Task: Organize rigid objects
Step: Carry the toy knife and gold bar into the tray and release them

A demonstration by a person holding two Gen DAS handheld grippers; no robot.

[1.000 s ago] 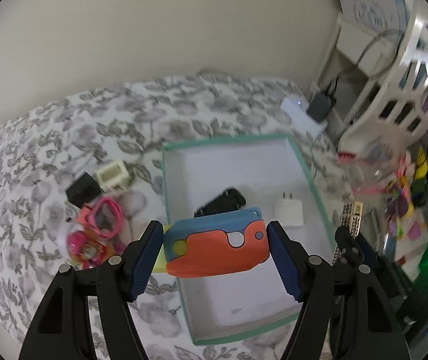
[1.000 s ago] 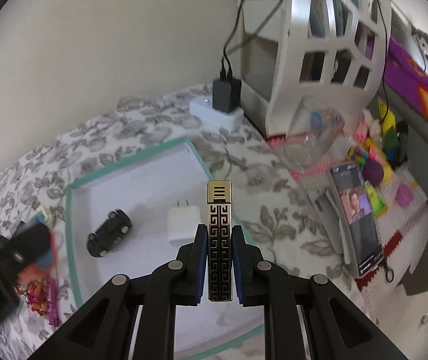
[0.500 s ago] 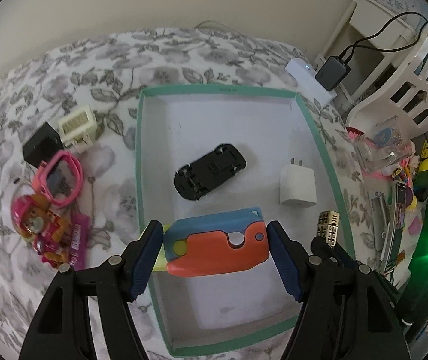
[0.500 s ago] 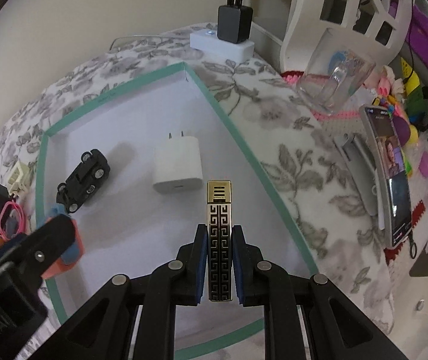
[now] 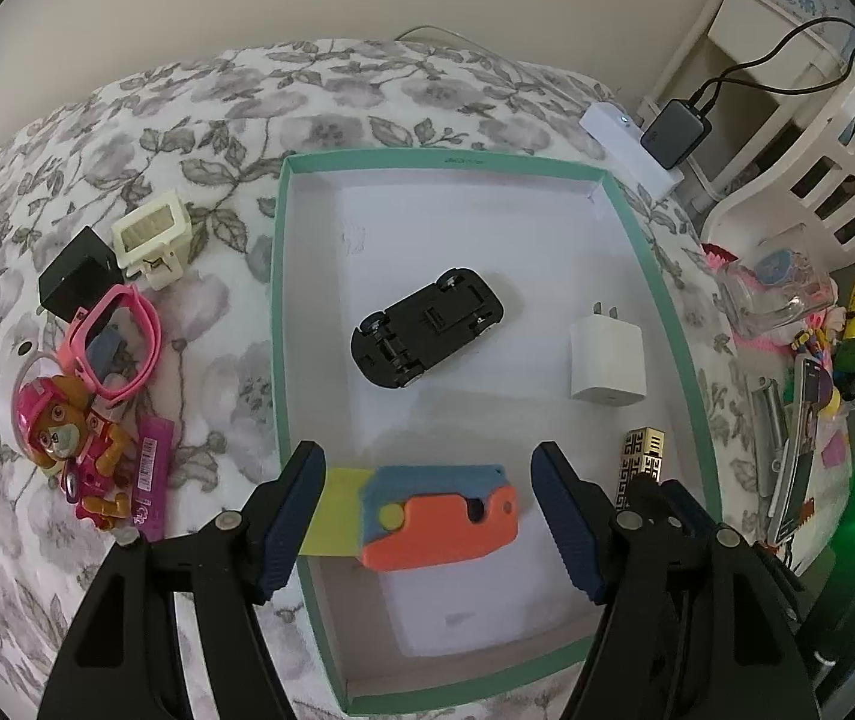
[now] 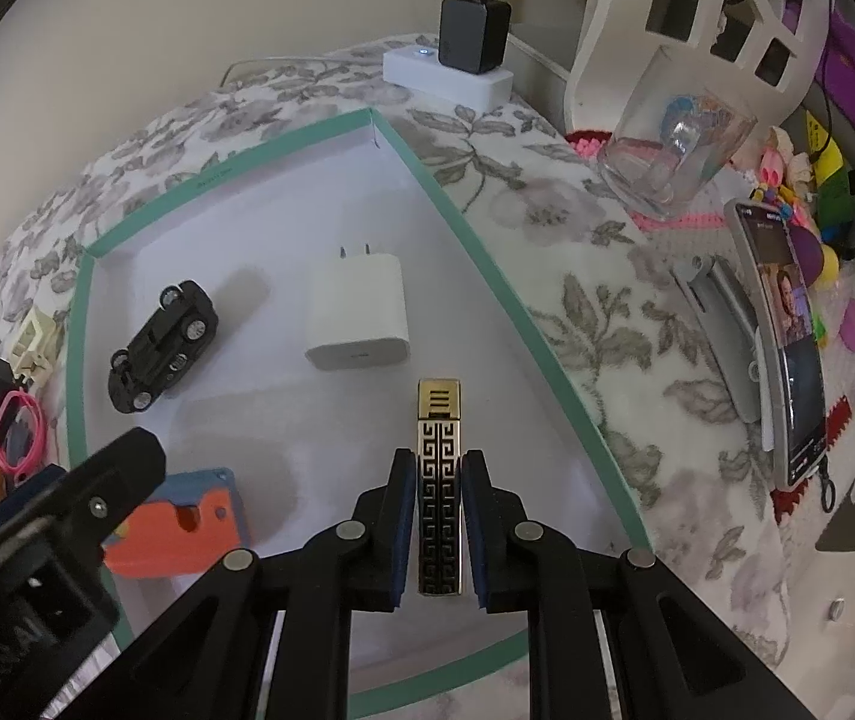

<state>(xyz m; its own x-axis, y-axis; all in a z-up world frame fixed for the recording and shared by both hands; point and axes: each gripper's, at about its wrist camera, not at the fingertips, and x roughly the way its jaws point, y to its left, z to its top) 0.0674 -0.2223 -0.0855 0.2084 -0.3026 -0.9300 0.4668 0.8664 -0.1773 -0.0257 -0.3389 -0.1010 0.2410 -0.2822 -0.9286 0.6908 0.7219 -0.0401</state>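
Note:
A teal-rimmed white box (image 5: 439, 159) lies on the flowered bedspread. It holds an upturned black toy car (image 5: 427, 336) and a white charger (image 5: 607, 360). An orange-and-blue toy (image 5: 445, 522) with a yellow blade out to the left lies on the box floor. My left gripper (image 5: 427, 462) hangs open above it, and a gap shows at the right pad. My right gripper (image 6: 438, 459) is shut on a gold-and-black lighter (image 6: 439, 420), held tip-down over the box floor just right of the toy and near the charger (image 6: 358, 318).
Left of the box lie a black adapter (image 5: 76, 273), a cream plastic piece (image 5: 151, 231), pink goggles (image 5: 118, 336) and a pup figure (image 5: 61, 426). To the right are a glass (image 6: 673, 150), a phone (image 6: 787, 348), a power strip (image 6: 451, 72) and a white basket (image 6: 697, 0).
Both grippers have sunk toward the box. The orange-and-blue toy, held between the left pads before, now lies on the box floor. The lighter stays gripped.

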